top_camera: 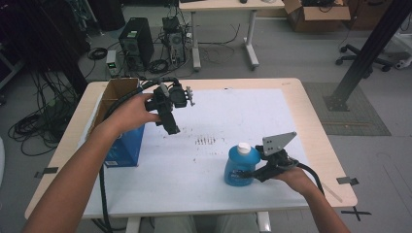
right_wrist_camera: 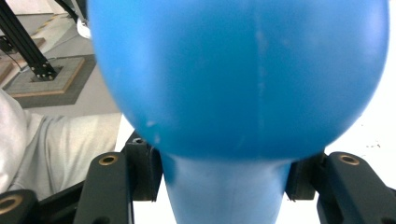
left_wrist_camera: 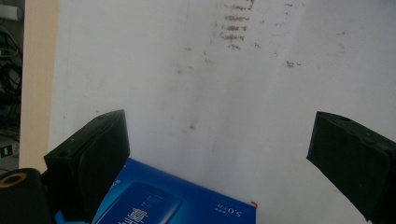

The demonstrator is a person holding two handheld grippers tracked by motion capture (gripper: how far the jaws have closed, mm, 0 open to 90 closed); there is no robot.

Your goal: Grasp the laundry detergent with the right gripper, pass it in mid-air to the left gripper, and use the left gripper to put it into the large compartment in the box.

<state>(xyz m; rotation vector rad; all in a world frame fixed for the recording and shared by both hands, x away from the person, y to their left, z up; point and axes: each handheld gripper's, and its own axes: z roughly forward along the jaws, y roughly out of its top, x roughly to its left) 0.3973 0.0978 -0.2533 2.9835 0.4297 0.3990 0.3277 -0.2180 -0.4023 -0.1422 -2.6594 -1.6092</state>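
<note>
Gripping the blue bottle (top_camera: 238, 167) is my right gripper (top_camera: 253, 171), held in the right hand (top_camera: 291, 178) near the desk's (top_camera: 311, 111) front right corner. In the high view the bottle stands upright on the white mat (top_camera: 218, 116), white cap (top_camera: 244, 148) on top, a label on its side, with the claw reaching in from the right. In the right gripper view both black jaws press against the narrow part of the bottle (right_wrist_camera: 224, 186), one on each side, and the rounded blue body bulges just beyond them; the pads touch the plastic, so I read this claw as closed on the bottle. A grey three-cornered plate (top_camera: 277, 141) rises above the gripper, and its cable trails toward the front right edge.

My left gripper (top_camera: 171, 125) hangs above the mat toward the desk's rear left, held in the left hand (top_camera: 136, 112), claw pointing down. In the left gripper view its two jaws stand wide apart with nothing between them but bare mat (left_wrist_camera: 210, 102); this claw is open. Below it lies the top of a blue box (left_wrist_camera: 177, 200) with white print. In the high view that blue box (top_camera: 124, 143) stands along the left edge of the desk, touching an open cardboard box (top_camera: 116, 90) behind it. Faint dark smudges (top_camera: 205, 141) mark the mat's middle, well apart from both grippers.
</note>
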